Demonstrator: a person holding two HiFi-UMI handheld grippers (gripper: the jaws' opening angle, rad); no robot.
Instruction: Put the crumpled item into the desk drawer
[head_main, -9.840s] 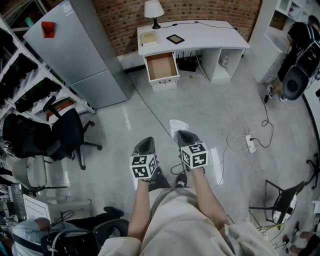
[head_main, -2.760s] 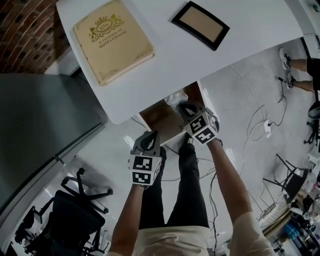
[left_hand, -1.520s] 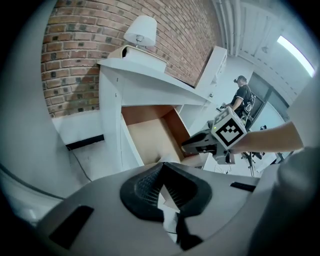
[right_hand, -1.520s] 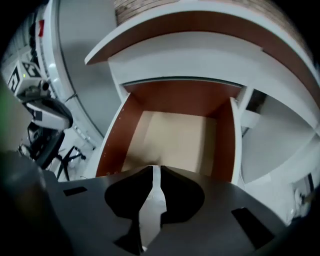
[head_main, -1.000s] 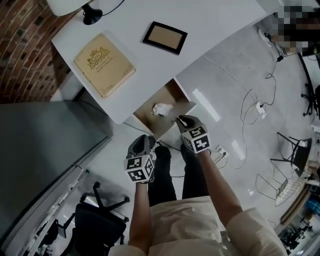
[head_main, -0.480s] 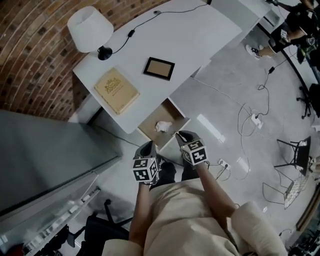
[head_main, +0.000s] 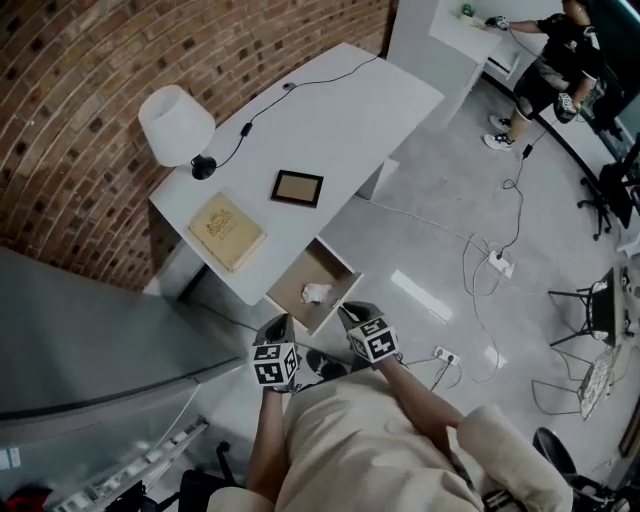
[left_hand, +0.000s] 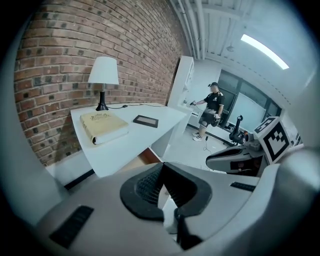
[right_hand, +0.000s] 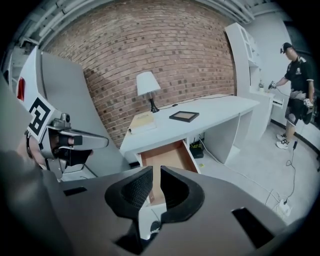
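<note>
Head view: crumpled item (head_main: 316, 293), probably paper, lies inside open desk drawer (head_main: 325, 264); placement looks done. Both grippers held clear of drawer, nothing left to carry. Left gripper (head_main: 282, 322) jaws together, empty. Right gripper (head_main: 346, 311) jaws slightly apart, empty.

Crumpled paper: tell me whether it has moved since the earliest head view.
Yes. The crumpled paper was out over the floor, far from the desk; now it lies inside the open drawer.
</note>
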